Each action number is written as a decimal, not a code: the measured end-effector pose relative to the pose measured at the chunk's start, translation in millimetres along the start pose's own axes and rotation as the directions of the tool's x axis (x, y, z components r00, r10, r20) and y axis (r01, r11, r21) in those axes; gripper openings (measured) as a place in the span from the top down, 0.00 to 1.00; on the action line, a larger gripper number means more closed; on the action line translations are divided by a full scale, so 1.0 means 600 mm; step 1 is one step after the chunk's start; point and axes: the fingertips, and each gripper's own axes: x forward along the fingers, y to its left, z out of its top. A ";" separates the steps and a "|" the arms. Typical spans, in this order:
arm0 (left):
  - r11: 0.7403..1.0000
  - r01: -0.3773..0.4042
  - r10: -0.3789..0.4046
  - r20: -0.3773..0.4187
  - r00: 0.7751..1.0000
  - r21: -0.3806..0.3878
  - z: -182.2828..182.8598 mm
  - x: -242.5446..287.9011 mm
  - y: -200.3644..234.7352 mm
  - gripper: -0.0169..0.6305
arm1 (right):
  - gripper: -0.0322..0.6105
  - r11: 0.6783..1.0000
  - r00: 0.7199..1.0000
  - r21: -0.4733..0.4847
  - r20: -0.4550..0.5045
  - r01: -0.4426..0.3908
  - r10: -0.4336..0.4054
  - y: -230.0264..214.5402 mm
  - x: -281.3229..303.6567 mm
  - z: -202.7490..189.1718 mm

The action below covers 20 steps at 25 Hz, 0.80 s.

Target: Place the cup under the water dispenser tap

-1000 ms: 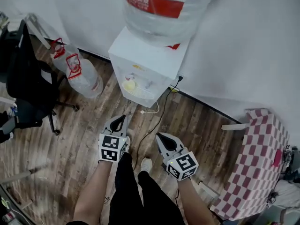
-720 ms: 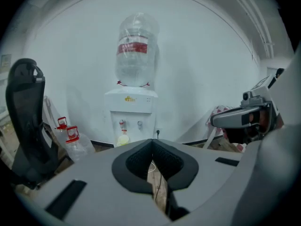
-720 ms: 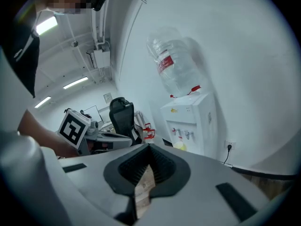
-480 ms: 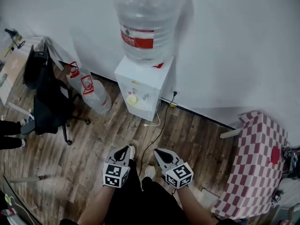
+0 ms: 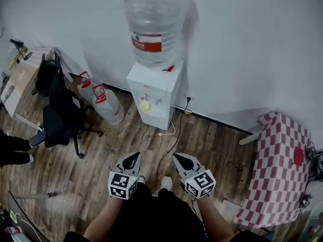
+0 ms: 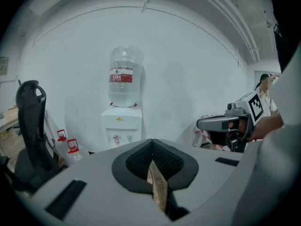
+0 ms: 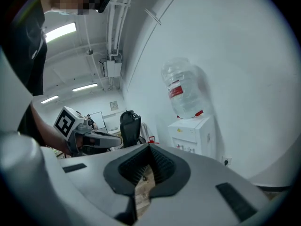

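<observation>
A brown, streaky wood-plank floor [image 5: 222,145] runs up to a plain white wall [image 5: 252,49]. In the head view, a black office chair [image 5: 58,110] with a wheeled base stands at 9 o'clock. Beside it, at 10 o'clock, clear plastic spare jugs [image 5: 103,105] with red tops lean near the wall.

At 12 o'clock a white, boxy water dispenser [image 5: 154,92] stands against the wall. A large clear bottle [image 5: 154,24] with a red label sits upside down on top of it. A small round yellow thing [image 5: 145,105] sits in the front recess by the taps. Whether this is the cup cannot be told. A thin cable [image 5: 174,127] trails over the planks at the dispenser's right. At 4 o'clock is a table [image 5: 280,170] draped in red-and-white checked cloth.

At 6 o'clock the left gripper [image 5: 133,158] and the right gripper [image 5: 180,159] point toward the dispenser, well apart from it. Both are grey with ribbed black pads. Each has its jaws pressed together with nothing between them.
</observation>
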 end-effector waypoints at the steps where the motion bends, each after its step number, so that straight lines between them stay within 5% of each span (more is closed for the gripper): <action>1: 1.000 0.003 -0.003 0.015 1.000 0.008 0.011 -0.005 0.004 0.95 | 0.93 1.000 1.000 0.001 0.011 0.012 -0.012 0.005 -0.004 0.005; 11: 0.998 0.019 -0.026 0.118 0.993 0.057 0.054 -0.091 0.080 0.95 | 0.93 0.993 0.993 0.020 0.029 0.112 -0.113 0.091 -0.016 0.012; 20: 0.998 0.059 -0.063 0.120 0.991 0.035 0.006 -0.158 0.128 0.95 | 0.93 0.985 0.984 0.027 0.043 0.172 -0.173 0.165 -0.011 0.025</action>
